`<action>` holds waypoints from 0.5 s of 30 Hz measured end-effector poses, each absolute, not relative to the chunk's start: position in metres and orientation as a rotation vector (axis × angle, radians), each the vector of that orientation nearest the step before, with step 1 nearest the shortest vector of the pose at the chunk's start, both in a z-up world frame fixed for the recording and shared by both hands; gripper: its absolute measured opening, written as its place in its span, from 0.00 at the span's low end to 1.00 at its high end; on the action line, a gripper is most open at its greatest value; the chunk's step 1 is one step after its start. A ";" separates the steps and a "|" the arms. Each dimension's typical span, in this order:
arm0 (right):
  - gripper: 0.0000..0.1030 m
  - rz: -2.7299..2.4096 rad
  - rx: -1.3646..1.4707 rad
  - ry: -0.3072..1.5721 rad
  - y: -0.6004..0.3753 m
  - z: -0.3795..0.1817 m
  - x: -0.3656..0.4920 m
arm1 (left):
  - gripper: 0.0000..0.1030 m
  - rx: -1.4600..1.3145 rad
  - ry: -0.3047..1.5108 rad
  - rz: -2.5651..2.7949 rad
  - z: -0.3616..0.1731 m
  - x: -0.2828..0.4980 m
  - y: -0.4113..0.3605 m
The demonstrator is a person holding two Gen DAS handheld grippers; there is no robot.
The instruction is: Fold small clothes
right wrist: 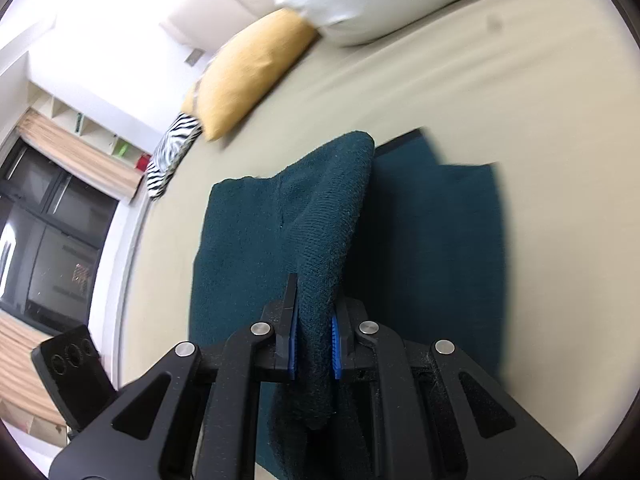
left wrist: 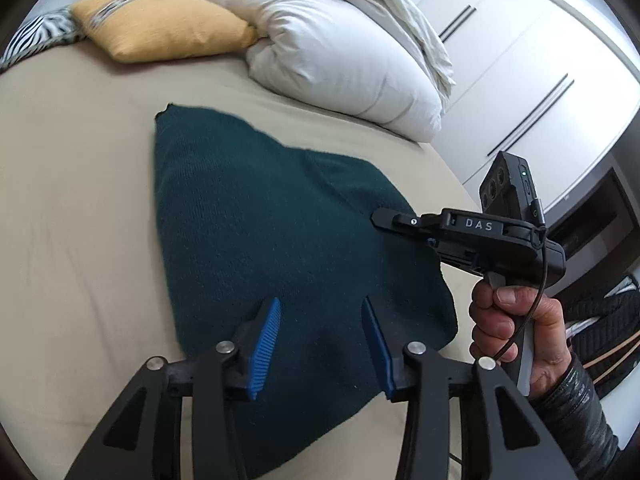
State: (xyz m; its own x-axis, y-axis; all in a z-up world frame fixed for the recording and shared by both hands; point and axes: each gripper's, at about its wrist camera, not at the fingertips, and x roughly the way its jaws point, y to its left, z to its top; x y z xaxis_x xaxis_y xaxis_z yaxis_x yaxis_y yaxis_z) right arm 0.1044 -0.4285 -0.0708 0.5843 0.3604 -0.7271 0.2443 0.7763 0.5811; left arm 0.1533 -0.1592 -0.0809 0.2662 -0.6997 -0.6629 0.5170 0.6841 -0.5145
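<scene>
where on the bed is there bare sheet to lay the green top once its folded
Bare sheet lies left of the green garment, below the yellow cushion, and between the garment and the white duvet. Crowded on the garment's right edge, where the right gripper grips a fold and the hand sits.

I count one dark green knit garment [left wrist: 256,216] ahead of my left gripper [left wrist: 320,344]. Two grippers in all: my left one and my right gripper [right wrist: 314,320]. One hand [left wrist: 516,332] in view, beside my left gripper on its right. Cushions beyond the garment: one yellow cushion [left wrist: 160,24], one zebra-striped cushion [left wrist: 36,36]. One white duvet [left wrist: 340,48], bundled, further ahead. One bed [left wrist: 80,200] under everything.
</scene>
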 end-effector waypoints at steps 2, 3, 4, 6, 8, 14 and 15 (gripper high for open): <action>0.10 0.052 0.711 0.971 -0.446 -0.072 0.093 | 0.44 -0.175 1.004 -0.836 -0.081 0.153 -0.176; 0.10 0.046 0.716 0.972 -0.447 -0.073 0.092 | 0.44 -0.165 1.006 -0.838 -0.081 0.152 -0.180; 0.10 0.039 0.722 0.972 -0.452 -0.074 0.088 | 0.44 -0.157 1.009 -0.839 -0.082 0.152 -0.184; 0.10 0.033 0.728 0.973 -0.457 -0.078 0.083 | 0.44 -0.143 1.006 -0.845 -0.083 0.150 -0.191; 0.10 0.032 0.739 0.970 -0.465 -0.080 0.072 | 0.44 -0.114 1.003 -0.841 -0.084 0.150 -0.196; 0.10 0.005 0.749 0.982 -0.462 -0.108 0.084 | 0.43 -0.083 1.041 -0.832 -0.099 0.157 -0.204; 0.10 0.007 0.760 0.984 -0.463 -0.115 0.080 | 0.43 -0.082 1.049 -0.835 -0.101 0.158 -0.205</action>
State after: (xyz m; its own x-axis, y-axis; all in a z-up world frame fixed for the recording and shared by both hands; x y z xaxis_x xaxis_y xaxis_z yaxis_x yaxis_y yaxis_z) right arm 0.0801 -0.4628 -0.1150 0.5754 0.3332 -0.7469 0.3231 0.7464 0.5818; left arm 0.1581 -0.2052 -0.1014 0.2280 -0.6426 -0.7315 0.5689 0.6976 -0.4355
